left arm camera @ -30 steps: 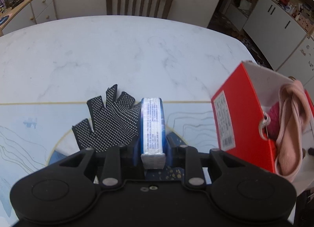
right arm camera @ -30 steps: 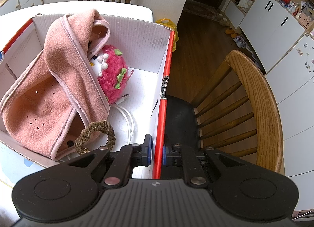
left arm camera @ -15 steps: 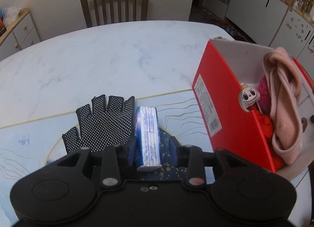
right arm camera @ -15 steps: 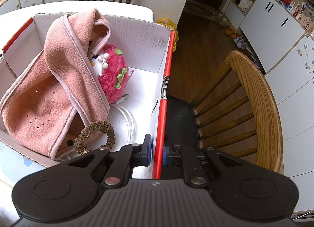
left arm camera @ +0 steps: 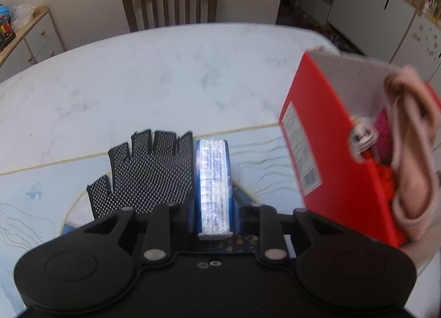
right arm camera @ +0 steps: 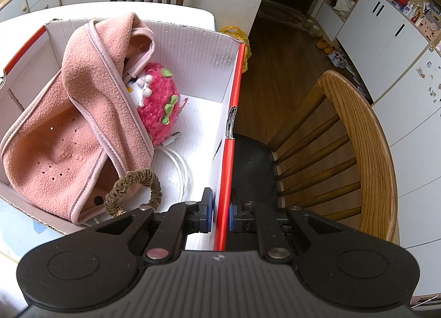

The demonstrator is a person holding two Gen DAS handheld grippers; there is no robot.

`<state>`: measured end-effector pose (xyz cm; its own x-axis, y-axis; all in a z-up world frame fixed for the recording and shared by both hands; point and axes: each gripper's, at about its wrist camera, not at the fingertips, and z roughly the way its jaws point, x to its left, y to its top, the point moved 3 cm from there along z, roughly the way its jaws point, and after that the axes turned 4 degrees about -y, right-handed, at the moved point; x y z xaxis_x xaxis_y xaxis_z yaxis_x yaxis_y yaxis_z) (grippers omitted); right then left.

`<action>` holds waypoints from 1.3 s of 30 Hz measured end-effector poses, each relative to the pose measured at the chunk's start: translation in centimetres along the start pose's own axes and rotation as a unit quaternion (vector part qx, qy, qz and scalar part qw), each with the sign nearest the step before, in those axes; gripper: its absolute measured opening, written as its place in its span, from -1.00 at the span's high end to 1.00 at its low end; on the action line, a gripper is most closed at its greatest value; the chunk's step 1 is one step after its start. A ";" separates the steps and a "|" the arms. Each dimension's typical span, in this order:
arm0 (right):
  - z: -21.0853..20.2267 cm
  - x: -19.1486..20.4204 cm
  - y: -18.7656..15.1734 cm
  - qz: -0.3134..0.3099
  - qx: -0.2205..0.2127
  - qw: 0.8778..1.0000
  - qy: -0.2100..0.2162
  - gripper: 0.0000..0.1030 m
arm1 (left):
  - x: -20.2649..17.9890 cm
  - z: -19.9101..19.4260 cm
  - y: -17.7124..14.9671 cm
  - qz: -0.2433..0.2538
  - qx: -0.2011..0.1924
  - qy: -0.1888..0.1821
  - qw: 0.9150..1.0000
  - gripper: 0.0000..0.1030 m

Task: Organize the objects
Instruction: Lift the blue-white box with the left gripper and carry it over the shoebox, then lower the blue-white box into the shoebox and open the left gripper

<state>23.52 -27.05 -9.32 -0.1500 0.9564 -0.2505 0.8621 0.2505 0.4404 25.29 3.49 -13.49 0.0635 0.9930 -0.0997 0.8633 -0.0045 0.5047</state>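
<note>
One tissue pack (left arm camera: 213, 180), one black glove (left arm camera: 146, 172), one red box (left arm camera: 330, 158).

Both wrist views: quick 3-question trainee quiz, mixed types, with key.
1. True or false: the right tongs clamp the red box wall.
2. What lies left of the blue tissue pack on the table? A) black dotted glove B) spoon C) cup
3. Fill in: the brown hair tie lies inside the ____.

Key: 1 true; 2 A; 3 box. Note: the left tongs are closing, with the pack between them.
</note>
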 end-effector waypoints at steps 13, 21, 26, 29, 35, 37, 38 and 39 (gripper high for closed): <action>0.0 0.0 0.0 -0.001 0.000 1.000 0.001 0.78 | -4.9 -7.6 3.3 0.022 -0.075 -0.090 0.993 0.54; 0.1 -0.1 0.0 0.000 0.000 1.000 0.002 0.78 | -11.2 -6.5 3.1 0.081 -0.058 -0.116 0.988 0.54; 0.1 -0.1 0.0 0.000 -0.001 1.000 0.002 0.78 | -14.3 -4.5 2.5 0.118 -0.031 -0.100 0.988 0.54; 0.1 -0.1 0.0 0.001 -0.001 1.000 0.004 0.78 | -15.6 -3.1 2.1 0.131 -0.012 -0.082 0.988 0.54; 0.0 -0.2 0.0 0.003 -0.002 1.000 0.006 0.78 | -16.0 -0.4 1.7 0.140 0.018 -0.036 0.989 0.54; 0.1 -0.2 0.0 0.003 -0.003 1.000 0.006 0.78 | -15.9 0.5 1.8 0.140 0.028 -0.030 0.989 0.54; 0.0 -0.2 0.0 0.003 -0.003 1.000 0.006 0.78 | -16.0 0.9 1.8 0.143 0.032 -0.028 0.989 0.54; 0.0 -0.2 0.0 0.002 -0.003 1.000 0.006 0.78 | -16.1 1.3 1.9 0.146 0.037 -0.025 0.988 0.54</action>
<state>23.54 -27.22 -9.30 -0.1515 0.9593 -0.2381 0.8599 0.2468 0.4469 26.54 -12.66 -12.06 0.3377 0.9413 -0.0024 0.8392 -0.2999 0.4537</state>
